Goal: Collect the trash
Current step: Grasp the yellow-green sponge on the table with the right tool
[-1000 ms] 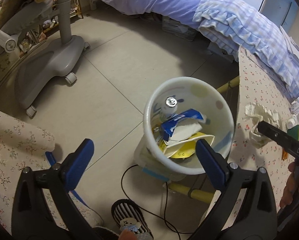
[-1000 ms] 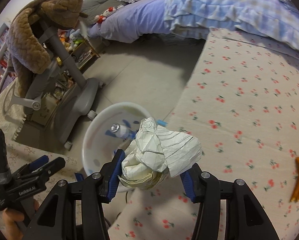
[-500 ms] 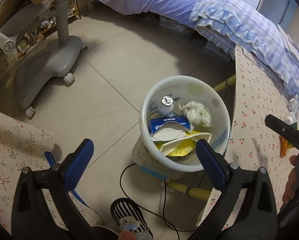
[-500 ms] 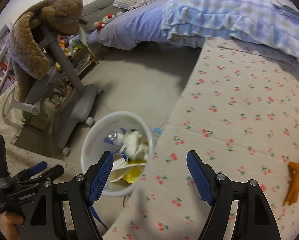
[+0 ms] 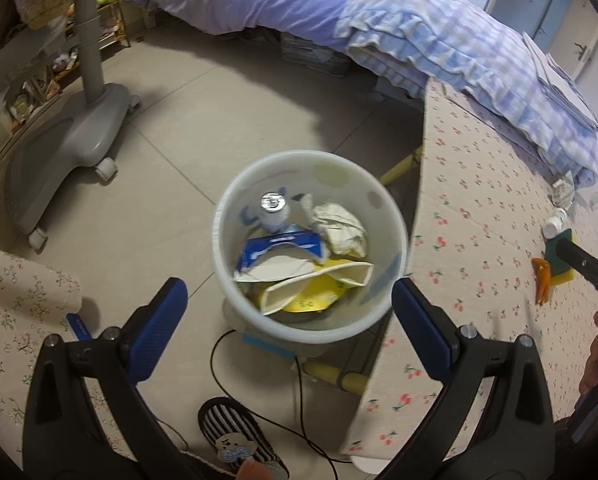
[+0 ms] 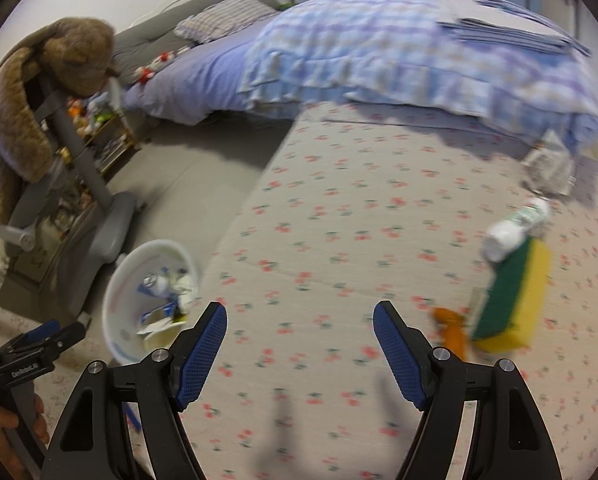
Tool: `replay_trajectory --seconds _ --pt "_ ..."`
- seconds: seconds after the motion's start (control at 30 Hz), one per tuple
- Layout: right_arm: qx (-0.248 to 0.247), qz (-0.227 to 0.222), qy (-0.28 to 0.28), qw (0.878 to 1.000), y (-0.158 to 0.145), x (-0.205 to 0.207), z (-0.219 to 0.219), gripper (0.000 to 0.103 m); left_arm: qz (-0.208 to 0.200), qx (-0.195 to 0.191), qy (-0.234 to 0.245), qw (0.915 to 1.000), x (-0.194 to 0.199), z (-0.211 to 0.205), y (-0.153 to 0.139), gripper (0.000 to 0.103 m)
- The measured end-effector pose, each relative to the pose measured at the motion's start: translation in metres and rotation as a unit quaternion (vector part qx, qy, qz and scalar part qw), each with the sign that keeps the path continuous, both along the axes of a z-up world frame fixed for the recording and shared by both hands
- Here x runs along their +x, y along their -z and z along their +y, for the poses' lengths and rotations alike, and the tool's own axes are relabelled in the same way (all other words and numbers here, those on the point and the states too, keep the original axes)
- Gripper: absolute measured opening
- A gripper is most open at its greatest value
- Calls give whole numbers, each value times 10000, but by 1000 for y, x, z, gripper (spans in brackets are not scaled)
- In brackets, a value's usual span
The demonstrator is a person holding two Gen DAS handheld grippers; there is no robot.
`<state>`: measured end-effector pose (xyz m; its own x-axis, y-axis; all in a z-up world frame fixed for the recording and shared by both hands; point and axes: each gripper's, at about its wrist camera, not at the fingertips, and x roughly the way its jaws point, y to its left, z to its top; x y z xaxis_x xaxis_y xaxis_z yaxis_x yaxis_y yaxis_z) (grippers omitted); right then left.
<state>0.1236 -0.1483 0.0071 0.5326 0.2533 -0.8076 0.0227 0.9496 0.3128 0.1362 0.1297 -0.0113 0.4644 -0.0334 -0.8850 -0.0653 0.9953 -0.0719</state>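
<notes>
Sponge (image 6: 515, 300) and bottle (image 6: 517, 228) blurred — labels unreadable.

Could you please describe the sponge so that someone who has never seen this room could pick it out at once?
Find the table with the cherry-print cloth beside the bed. On its right part, past the open right claw, lies the sponge, between a white bottle and a small orange object. It alone is a block, green on one face and yellow on the other.

a crumpled paper wad (image 5: 341, 230) lies among flattened cartons in the upright white bin (image 5: 395, 216) on the floor.
</notes>
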Motion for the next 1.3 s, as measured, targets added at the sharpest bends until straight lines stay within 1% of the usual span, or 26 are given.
replay_trajectory --seconds 0.17,0.33,0.43,0.57,0.67,0.8,0.87,0.93,0.97,1.0,1.03,1.1,1.17,1.3 --pt "-14 53 455 9990 0 -7 -43 77 6 33 246 9997 1 -25 0 102" --pt "-134 136 904 9957 3 -12 -90 77 6 73 416 9991 5 -48 0 102" --pt "35 258 1246 9919 8 -14 -122 77 16 85 471 9989 8 -60 1 102" --pt "353 465 1522 9866 19 -12 -151 77 87 74 554 9984 12 -77 5 102" --pt "544 583 1563 9845 27 -9 -159 77 136 83 657 9977 15 -92 8 102" --pt "644 761 1486 9839 39 -2 -160 76 197 95 817 9964 18 -111 11 102" --pt "737 876 1469 9825 47 1 -160 71 210 100 909 9956 19 -121 12 102" --pt "808 976 1414 9818 53 4 -161 51 238 125 1030 9943 21 -134 15 102" --pt "834 1036 1376 9815 56 5 -162 46 255 136 1076 9938 21 -140 16 102" --pt "843 1062 1347 9816 58 4 -163 39 276 141 1134 9931 21 -146 17 102" --pt "844 1051 1340 9818 58 4 -164 36 295 144 1195 9923 22 -152 19 102" --pt "782 971 1327 9833 53 0 -168 33 332 165 1322 9905 22 -167 22 102" --pt "611 830 1298 9862 44 -6 -172 32 352 191 1439 9888 21 -182 24 102" --pt "474 669 1286 9883 32 -18 -186 31 370 120 1664 9853 19 -210 26 102"
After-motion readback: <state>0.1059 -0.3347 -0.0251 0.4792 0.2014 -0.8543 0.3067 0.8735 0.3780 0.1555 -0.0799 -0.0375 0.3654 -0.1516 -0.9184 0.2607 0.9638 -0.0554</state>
